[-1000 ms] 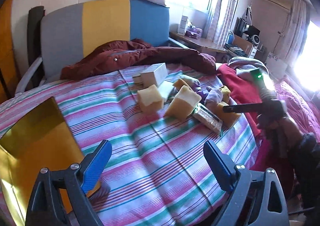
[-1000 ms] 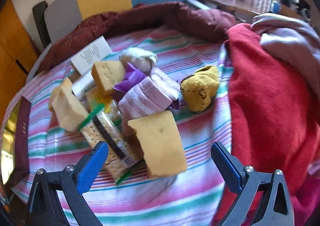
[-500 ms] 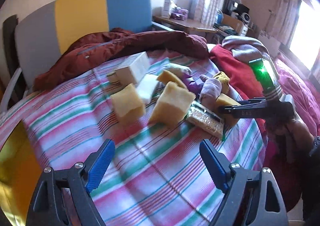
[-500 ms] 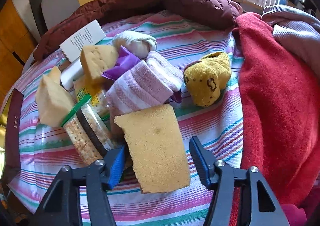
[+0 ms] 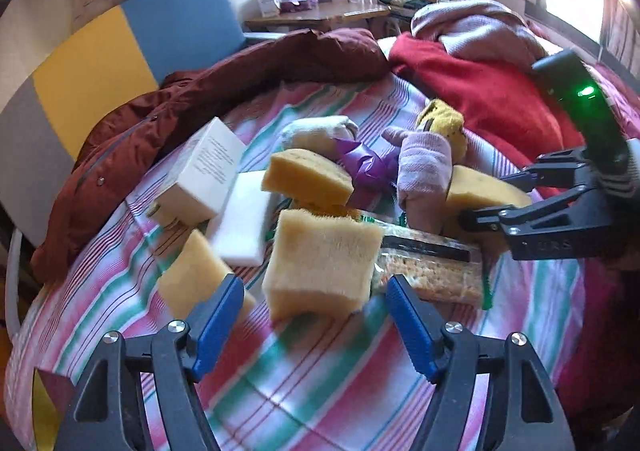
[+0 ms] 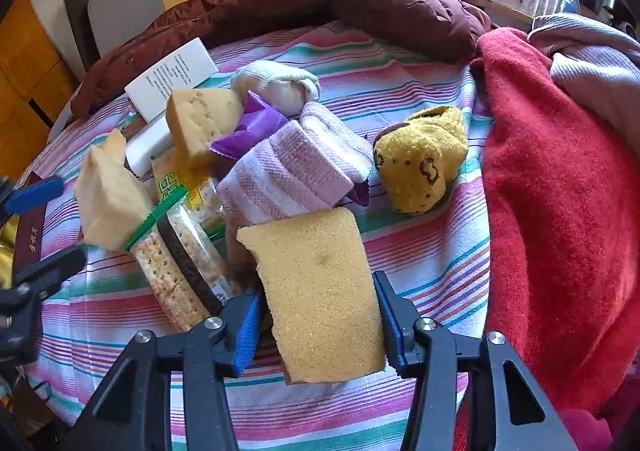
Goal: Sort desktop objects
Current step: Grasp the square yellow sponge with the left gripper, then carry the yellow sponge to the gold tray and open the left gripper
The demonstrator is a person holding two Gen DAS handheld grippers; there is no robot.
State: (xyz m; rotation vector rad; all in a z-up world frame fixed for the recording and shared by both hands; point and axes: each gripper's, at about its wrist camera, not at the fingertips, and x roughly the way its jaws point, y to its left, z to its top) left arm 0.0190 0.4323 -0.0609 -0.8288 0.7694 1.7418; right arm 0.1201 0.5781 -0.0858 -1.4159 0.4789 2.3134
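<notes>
Several yellow sponges, socks and packets lie heaped on a striped bedspread (image 5: 320, 379). My left gripper (image 5: 314, 291) points down at a pale sponge (image 5: 320, 263). Its jaws are closing, the sponge stands between the blue pads, and a gap shows on each side. My right gripper (image 6: 316, 291) is closing too, its pads pressing both long sides of a flat yellow sponge (image 6: 320, 283). A cracker packet (image 6: 176, 271) lies just left of that sponge. A pink striped sock (image 6: 288, 171) and a yellow sock (image 6: 424, 167) lie behind it.
A white box (image 5: 204, 171) and a white foam block (image 5: 244, 219) lie behind the sponges. A maroon jacket (image 5: 200, 99) lines the far side and a red blanket (image 6: 552, 191) the right. A gold box (image 6: 8, 247) sits at the left edge.
The left gripper swung in close over the pile and its jaws narrowed around the pale sponge. The right gripper's jaws came together onto the flat yellow sponge.
</notes>
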